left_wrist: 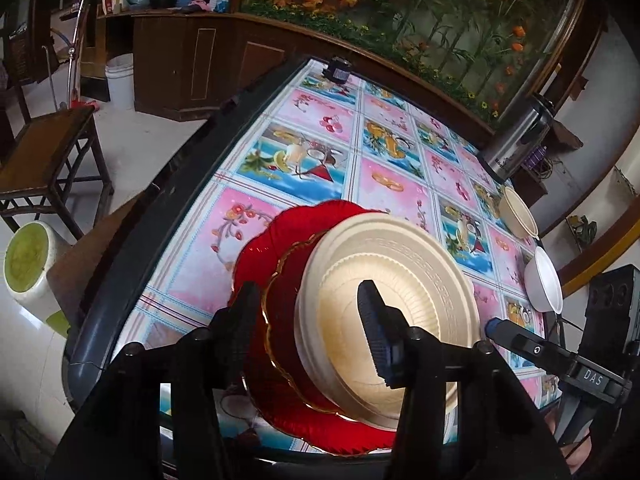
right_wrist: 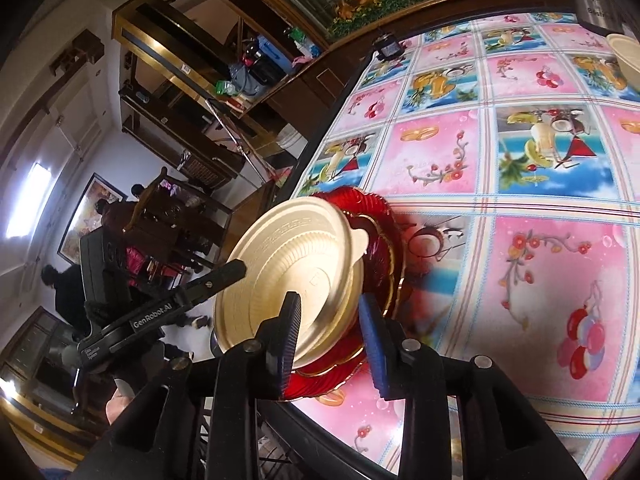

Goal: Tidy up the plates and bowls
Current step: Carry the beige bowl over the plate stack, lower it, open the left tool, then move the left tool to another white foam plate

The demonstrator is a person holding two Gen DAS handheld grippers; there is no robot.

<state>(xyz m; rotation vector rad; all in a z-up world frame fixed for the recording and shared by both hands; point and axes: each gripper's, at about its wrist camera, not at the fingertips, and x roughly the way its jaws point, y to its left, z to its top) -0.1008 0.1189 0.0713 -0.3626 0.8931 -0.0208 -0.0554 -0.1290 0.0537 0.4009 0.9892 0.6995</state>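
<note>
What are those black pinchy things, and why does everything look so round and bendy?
Those are two claws. A person holds one in each hand. A small camera sits on each claw and looks out along its fingers, and its wide lens bends the picture. One picture comes from the left claw, the other from the right claw.

On the tablecloth with fruit pictures stands a pile: a big red plate, a smaller red plate with a gold edge, and a cream dish on top. Further off are a cream bowl, a white bowl and a metal flask.

Both claws reach around the pile with fingers apart, so neither seems to be squeezing anything.
</note>
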